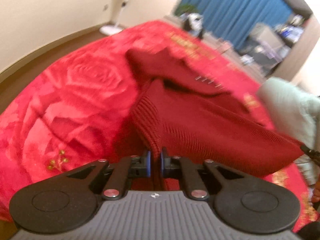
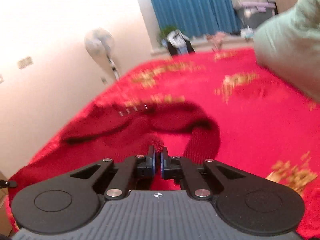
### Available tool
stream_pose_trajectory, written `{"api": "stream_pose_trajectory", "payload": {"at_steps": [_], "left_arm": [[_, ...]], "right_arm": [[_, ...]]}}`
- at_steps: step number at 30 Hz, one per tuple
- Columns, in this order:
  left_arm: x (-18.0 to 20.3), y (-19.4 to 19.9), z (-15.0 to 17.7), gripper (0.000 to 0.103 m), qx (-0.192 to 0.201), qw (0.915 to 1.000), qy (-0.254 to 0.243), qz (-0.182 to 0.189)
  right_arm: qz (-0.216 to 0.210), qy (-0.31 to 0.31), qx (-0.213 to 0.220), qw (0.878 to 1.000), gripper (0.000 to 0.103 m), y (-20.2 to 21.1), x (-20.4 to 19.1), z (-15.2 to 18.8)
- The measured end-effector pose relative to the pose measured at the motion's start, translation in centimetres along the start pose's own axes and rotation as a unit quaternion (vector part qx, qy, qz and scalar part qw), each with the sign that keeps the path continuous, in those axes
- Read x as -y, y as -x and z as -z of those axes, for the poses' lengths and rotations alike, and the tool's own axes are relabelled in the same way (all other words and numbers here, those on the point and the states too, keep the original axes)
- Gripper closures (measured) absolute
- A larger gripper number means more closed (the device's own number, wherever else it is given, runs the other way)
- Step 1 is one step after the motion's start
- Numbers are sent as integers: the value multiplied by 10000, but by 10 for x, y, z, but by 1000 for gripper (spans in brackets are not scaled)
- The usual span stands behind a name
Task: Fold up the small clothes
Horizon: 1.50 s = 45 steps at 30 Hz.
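Note:
A dark red knitted sweater (image 1: 200, 120) hangs lifted above a bright red rose-patterned blanket (image 1: 70, 100). My left gripper (image 1: 155, 156) is shut on the sweater's ribbed hem. My right gripper (image 2: 158, 156) is shut on another edge of the same sweater (image 2: 124, 128); its cuffed sleeve (image 2: 202, 140) curls to the right of the fingers. The garment stretches between both grippers, and the tip of the right gripper (image 1: 310, 153) shows at the right edge of the left wrist view. The image is motion-blurred.
The blanket (image 2: 250, 120) with gold lettering covers the bed. A pale green garment (image 2: 290, 50) lies at the right, also in the left wrist view (image 1: 290, 108). A standing fan (image 2: 100, 44), blue curtains (image 2: 190, 4) and storage boxes (image 2: 252, 2) stand beyond the bed.

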<state>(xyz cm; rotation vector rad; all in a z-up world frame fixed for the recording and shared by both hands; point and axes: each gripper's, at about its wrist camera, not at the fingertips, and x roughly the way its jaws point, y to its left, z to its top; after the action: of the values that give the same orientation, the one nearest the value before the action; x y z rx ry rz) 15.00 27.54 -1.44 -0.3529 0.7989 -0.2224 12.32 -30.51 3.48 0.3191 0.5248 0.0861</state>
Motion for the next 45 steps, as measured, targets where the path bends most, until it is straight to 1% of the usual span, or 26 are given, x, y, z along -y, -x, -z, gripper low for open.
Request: {"api": "stream_pose_trajectory", "payload": {"at_steps": [3, 5, 8, 11, 12, 13, 14, 15, 17, 18, 23, 24, 25, 26, 27, 28, 29, 30, 33, 34, 37, 38, 40, 41, 43, 45], "left_arm": [[8, 29, 9, 94, 121, 9987, -268, 426], [11, 40, 21, 94, -20, 9964, -628, 569], [12, 34, 42, 91, -573, 9893, -1257, 477], [10, 21, 49, 86, -789, 9870, -1381, 230], [9, 19, 47, 83, -796, 9876, -1336, 225], [7, 17, 46, 68, -810, 9887, -1240, 246], [6, 13, 44, 54, -834, 9896, -1153, 223], [6, 8, 42, 52, -862, 9896, -1142, 156], [9, -3, 42, 50, -1019, 9878, -1180, -48], [6, -11, 42, 50, -1150, 9862, -1184, -139], [6, -40, 51, 53, -1617, 9748, -1414, -599], [3, -44, 56, 57, -1699, 9724, -1467, -635], [3, -48, 59, 69, -1772, 9697, -1551, -653], [5, -51, 62, 88, -1834, 9668, -1655, -652], [6, -53, 64, 89, -1875, 9640, -1767, -654], [8, -53, 66, 91, -1861, 9614, -1911, -669], [12, -50, 68, 92, -1819, 9583, -2101, -670], [14, -45, 68, 93, -1738, 9587, -2149, -666], [2, -26, 57, 93, -1454, 9745, -1618, -559], [3, -25, 60, 93, -1494, 9721, -1696, -625], [18, -47, 75, 86, -1983, 9431, -2443, -1072], [22, -50, 75, 81, -1981, 9397, -2528, -1178], [26, -42, 62, 73, -1563, 9496, -2407, -1261], [27, -34, 52, 64, -1217, 9595, -2246, -1190], [33, -24, 35, 56, -693, 9744, -1901, -982], [43, -23, 24, 54, -372, 9790, -1751, -974]], "right_arm": [[-19, -4, 284, 9996, 100, 58, 3, -3], [115, -113, 367, 9992, 100, 89, 10, 4], [384, -271, -142, 9988, 99, 103, 21, 26], [452, -208, -910, 9946, 96, 83, 29, 55], [765, 26, -863, 9933, 96, 79, 27, 62], [941, 172, -750, 9926, 94, 76, 26, 65], [970, 187, -680, 9928, 85, 71, 28, 66], [900, 90, -691, 9935, 70, 63, 30, 67], [628, -112, -947, 9935, 57, 40, 34, 70], [528, -80, -1113, 9924, 57, 28, 33, 74], [882, 384, -1952, 9760, 57, -23, 31, 113], [973, 414, -2118, 9716, 58, -30, 35, 122], [1007, 428, -2127, 9710, 58, -32, 34, 121], [998, 470, -2067, 9722, 66, -31, 32, 121], [904, 528, -2057, 9730, 83, -30, 29, 121], [885, 624, -2021, 9734, 87, -28, 24, 121], [897, 743, -1972, 9734, 97, -24, 21, 122], [862, 728, -1921, 9749, 97, -20, 21, 120], [897, 117, -1436, 9855, 98, 5, 36, 101], [910, 85, -1389, 9861, 98, 9, 38, 99], [932, 684, -1973, 9735, 97, -14, 33, 117], [1031, 778, -2050, 9702, 95, -18, 31, 121], [1072, 606, -1907, 9739, 91, -17, 31, 114], [1031, 453, -1725, 9786, 89, -12, 32, 110], [1052, 278, -1336, 9850, 88, -3, 34, 100], [963, 194, -984, 9903, 88, 1, 35, 90]]}}
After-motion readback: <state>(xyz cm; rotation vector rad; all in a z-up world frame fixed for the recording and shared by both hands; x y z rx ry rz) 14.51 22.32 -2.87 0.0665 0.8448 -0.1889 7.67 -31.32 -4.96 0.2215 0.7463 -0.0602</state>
